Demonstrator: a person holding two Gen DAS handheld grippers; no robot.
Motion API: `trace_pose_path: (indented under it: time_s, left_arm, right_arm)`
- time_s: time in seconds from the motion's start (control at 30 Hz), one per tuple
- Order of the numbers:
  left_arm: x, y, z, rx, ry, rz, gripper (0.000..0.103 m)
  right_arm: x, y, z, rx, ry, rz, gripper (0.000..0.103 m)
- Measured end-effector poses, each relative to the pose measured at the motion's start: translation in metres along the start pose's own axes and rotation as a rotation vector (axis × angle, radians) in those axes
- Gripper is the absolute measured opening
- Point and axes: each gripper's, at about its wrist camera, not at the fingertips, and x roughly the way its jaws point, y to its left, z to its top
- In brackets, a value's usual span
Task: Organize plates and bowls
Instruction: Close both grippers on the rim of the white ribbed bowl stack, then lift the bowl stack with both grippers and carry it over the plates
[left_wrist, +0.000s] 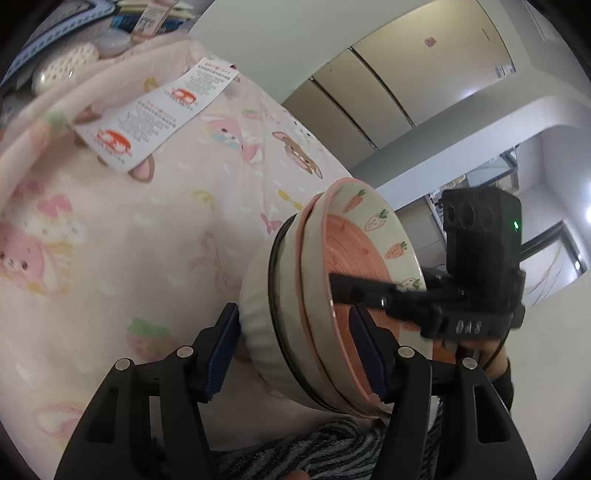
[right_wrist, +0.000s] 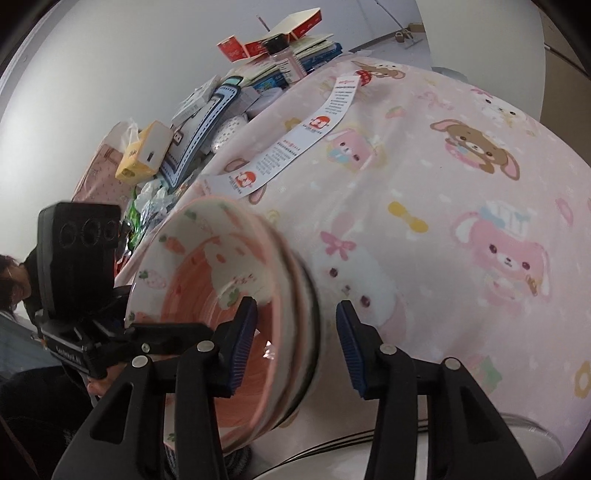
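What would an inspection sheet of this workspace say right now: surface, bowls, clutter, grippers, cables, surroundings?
Surface: pink cartoon cloth with a long paper label lying on it.
Job's things: stack of bowls, strawberry bowl on top, white ribbed bowl at the bottom.
Clutter: boxes, a bottle and a yellow pack piled at the far edge.
Grippers: left gripper clamps the whole stack; right gripper straddles the rim opposite, inner pad on the top bowl, outer pad seemingly clear.
Cables: thin dark lines at the near edge, possibly cables.
Surroundings: white wall, cabinet doors.
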Motion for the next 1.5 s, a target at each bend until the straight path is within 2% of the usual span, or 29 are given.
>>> trace_pose_path:
  time_s: [0.1,0.3,0.43,0.57,0.63,0.77,0.87,0.97,1.17,1.37,1.5]
  left_arm:
    - [0.002,0.005,-0.002,-0.043,-0.001,-0.019,0.061]
    - [-0.002,0.006,-0.006,-0.081,-0.052,0.008,0.054]
    - [-0.007,0.006,-0.009,-0.078,-0.084,0.049,0.041]
    - [-0.012,0.017,-0.007,-0.128,-0.109,0.011,0.039]
    - [-0.02,0.021,-0.006,-0.144,-0.147,-0.003,0.039]
    - [-0.034,0.013,-0.002,-0.104,-0.211,0.001,0.039]
    - [-0.037,0.017,0.0,-0.133,-0.211,-0.038,0.039]
    - [-0.043,0.019,0.001,-0.169,-0.209,-0.098,0.037]
    - [-0.058,-0.017,-0.002,-0.099,-0.253,-0.095,0.037]
    - [-0.064,-0.074,-0.006,0.005,-0.271,-0.132,0.037]
    - [-0.057,-0.117,-0.01,0.074,-0.262,-0.159,0.037]
  right_arm:
    - [-0.001,0.006,-0.004,0.003,-0.014,-0.034,0.044]
    - [0.002,0.005,-0.001,0.06,-0.035,-0.026,0.049]
    - [0.003,0.005,0.001,0.121,-0.064,0.013,0.049]
    - [-0.001,0.01,-0.005,0.155,-0.123,-0.005,0.045]
    - [-0.006,0.006,-0.008,0.223,-0.168,0.036,0.043]
    - [-0.014,-0.002,-0.014,0.327,-0.25,0.163,0.044]
    - [-0.018,0.001,-0.019,0.364,-0.283,0.184,0.044]
    - [-0.024,-0.002,-0.026,0.43,-0.328,0.251,0.045]
    - [-0.051,0.004,-0.041,0.454,-0.431,0.305,0.045]
    - [-0.11,0.014,-0.065,0.451,-0.539,0.276,0.045]
    - [-0.151,0.009,-0.093,0.474,-0.624,0.278,0.046]
